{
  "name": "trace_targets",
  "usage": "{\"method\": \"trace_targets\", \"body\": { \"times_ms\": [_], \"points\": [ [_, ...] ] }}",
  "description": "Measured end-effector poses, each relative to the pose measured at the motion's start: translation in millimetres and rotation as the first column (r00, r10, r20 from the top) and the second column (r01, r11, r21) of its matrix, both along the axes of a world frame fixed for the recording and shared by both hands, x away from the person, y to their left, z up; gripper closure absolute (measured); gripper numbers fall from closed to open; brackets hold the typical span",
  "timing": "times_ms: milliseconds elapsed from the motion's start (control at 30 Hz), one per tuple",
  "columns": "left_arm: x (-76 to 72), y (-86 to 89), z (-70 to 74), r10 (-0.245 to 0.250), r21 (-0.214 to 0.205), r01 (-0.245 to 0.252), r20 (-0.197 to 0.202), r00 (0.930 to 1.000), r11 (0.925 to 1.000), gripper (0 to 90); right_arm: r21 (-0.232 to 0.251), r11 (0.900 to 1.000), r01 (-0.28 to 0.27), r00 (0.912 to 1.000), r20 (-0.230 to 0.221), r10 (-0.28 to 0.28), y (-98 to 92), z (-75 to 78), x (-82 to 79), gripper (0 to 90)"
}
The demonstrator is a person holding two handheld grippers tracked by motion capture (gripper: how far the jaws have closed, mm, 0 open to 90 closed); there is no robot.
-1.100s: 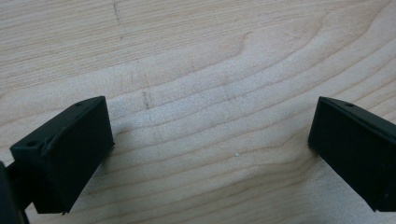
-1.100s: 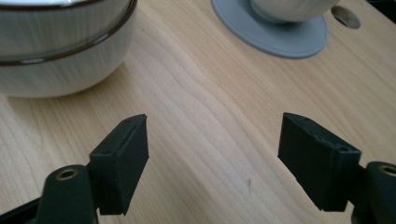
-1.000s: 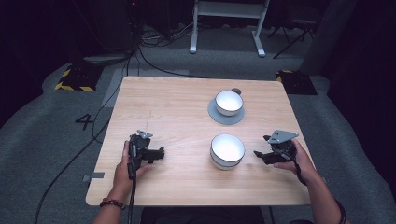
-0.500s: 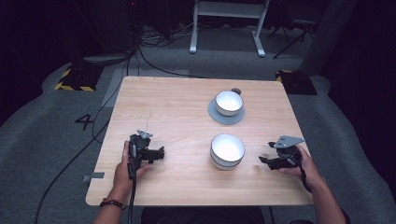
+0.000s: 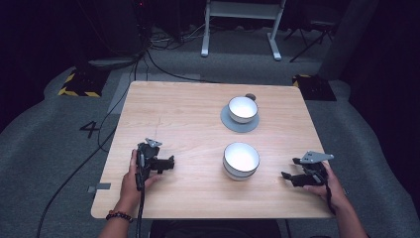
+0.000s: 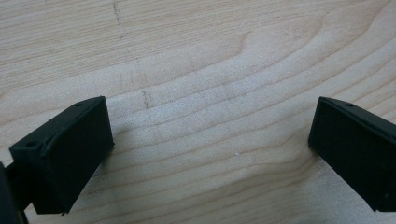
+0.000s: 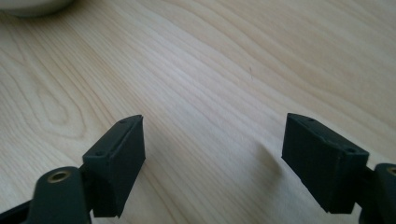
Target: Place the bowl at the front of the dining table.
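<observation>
Two bowls: both white, on the wooden table point(image 5: 183, 114), well apart from each other.
Near bowl point(image 5: 241, 160): dark line round its rim, stands straight on the wood toward the person's side, right of centre, between the two grippers and closer to the right one. Upright, looks empty. A pale curved edge at the top left corner of the right gripper view point(image 7: 32, 5) is likely this bowl.
Far bowl point(image 5: 242, 109): sits on a grey round saucer point(image 5: 229, 122) toward the far edge. A small dark object point(image 5: 250, 96) lies just behind it, too small to tell what.
Left gripper point(image 5: 171, 162): held in the left hand point(image 5: 131, 179) low over the near left part of the table. Jaws wide apart in the left gripper view point(image 6: 210, 140), bare wood between them, nothing held.
Right gripper point(image 5: 287, 176): held in the right hand point(image 5: 329, 186) near the right edge of the table, tips pointing toward the near bowl but apart from it. Jaws wide in the right gripper view point(image 7: 212, 158) and just been opening further; bare wood between them.
Floor point(image 5: 59, 148): grey carpet, black cables trailing, a "4" marked left of the table.
</observation>
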State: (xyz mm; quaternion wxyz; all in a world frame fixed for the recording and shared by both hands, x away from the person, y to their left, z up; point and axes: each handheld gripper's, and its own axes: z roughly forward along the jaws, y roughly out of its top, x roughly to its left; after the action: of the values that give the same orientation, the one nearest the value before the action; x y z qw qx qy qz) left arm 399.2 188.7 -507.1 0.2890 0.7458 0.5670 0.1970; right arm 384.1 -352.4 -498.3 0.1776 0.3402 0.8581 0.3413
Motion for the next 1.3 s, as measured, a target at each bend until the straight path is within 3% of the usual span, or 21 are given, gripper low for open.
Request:
{"method": "trace_targets", "body": {
  "times_ms": [233, 1300],
  "points": [
    [0.2, 0.0, 0.0, -0.001, 0.0, 0.001, 0.0, 1.0, 1.0, 0.0, 0.075, 0.9964, 0.04, 0.9992, -0.007, -0.039, -13.5, -6.3, -4.1, 19.3],
    [1.6, 0.7, 0.2, -0.01, 0.008, 0.01, 0.004, 0.9999, 0.9999, 0.0, 0.074, 0.9964, 0.043, 0.9991, -0.004, -0.043, -12.6, -6.4, -8.0, 19.7]
  ]
}}
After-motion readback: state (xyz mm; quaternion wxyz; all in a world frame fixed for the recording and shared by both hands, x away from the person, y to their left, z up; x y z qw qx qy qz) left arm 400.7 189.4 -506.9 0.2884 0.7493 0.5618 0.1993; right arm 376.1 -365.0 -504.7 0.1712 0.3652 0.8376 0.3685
